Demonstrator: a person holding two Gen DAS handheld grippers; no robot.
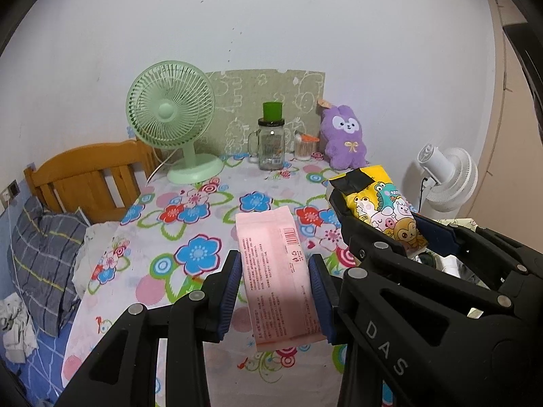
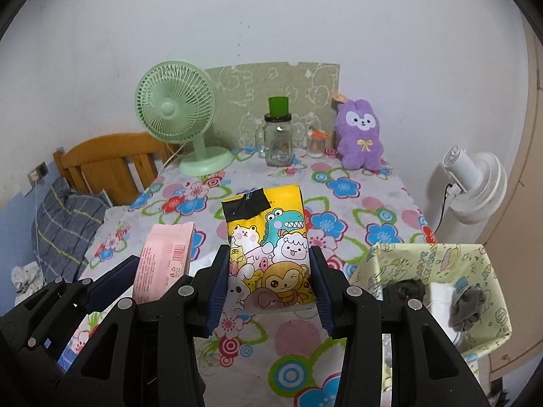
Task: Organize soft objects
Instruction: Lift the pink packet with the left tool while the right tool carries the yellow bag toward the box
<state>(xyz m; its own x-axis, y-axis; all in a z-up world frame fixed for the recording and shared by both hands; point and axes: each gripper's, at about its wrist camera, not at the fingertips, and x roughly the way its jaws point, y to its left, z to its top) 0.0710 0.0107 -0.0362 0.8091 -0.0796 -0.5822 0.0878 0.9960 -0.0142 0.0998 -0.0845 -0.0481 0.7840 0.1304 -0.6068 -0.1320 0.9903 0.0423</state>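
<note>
My left gripper [image 1: 275,271] is shut on a pink tissue pack [image 1: 276,278], held above the flowered table. That pink pack [image 2: 163,257] and the left gripper show at the lower left of the right wrist view. My right gripper [image 2: 269,268] is shut on a yellow cartoon tissue pack [image 2: 268,247] with black tape at its top. In the left wrist view the yellow pack [image 1: 383,203] sits to the right in the right gripper [image 1: 380,224]. A purple plush toy [image 2: 361,135] leans against the wall at the table's back.
A green desk fan [image 2: 176,115], a glass jar with a green lid [image 2: 278,135] and a small swab container [image 2: 317,146] stand at the back. A fabric basket [image 2: 488,271] holding dark cloth sits at the right. A white fan [image 2: 475,186] and a bed with a pillow [image 1: 44,254] flank the table [image 2: 373,203].
</note>
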